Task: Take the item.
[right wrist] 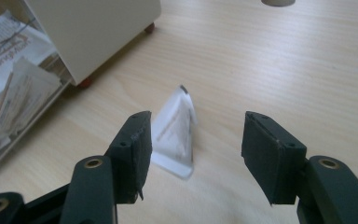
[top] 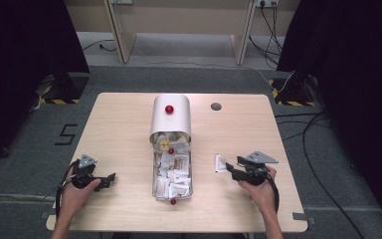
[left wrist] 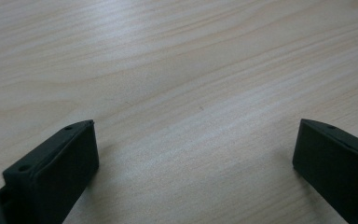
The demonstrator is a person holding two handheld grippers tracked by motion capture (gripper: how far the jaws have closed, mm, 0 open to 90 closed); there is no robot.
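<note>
**Inspector:** Right gripper (top: 230, 169), state and place?

**Assistant:** Lower right of the high view, held in the person's right hand (top: 259, 185). In the right gripper view the jaws stand spread with nothing pinched between them.

**Inspector:** The packet?

**Assistant:** A white packet (right wrist: 175, 131) lies flat on the surface (top: 238, 127), free of both jaws. In the right gripper view it sits at the centre, just beyond the jaw on the left side of the frame, which partly overlaps it in the picture. In the high view the packet (top: 221, 163) is right of centre, just left of the right gripper.

**Inspector:** Where does it lie relative to the box?

**Assistant:** The box (top: 172, 172) is a clear tray full of similar packets, at the centre of the high view, with a cream cover (top: 171, 119) over its far end and red knobs. The loose packet lies near its right side, apart from it. In the right gripper view the box is at the upper left.

**Inspector:** Left gripper (top: 110, 178)?

**Assistant:** Lower left of the high view, in the left hand (top: 75, 191), well apart from the box. In the left gripper view its jaws are spread wide over bare wood, holding nothing.
</note>
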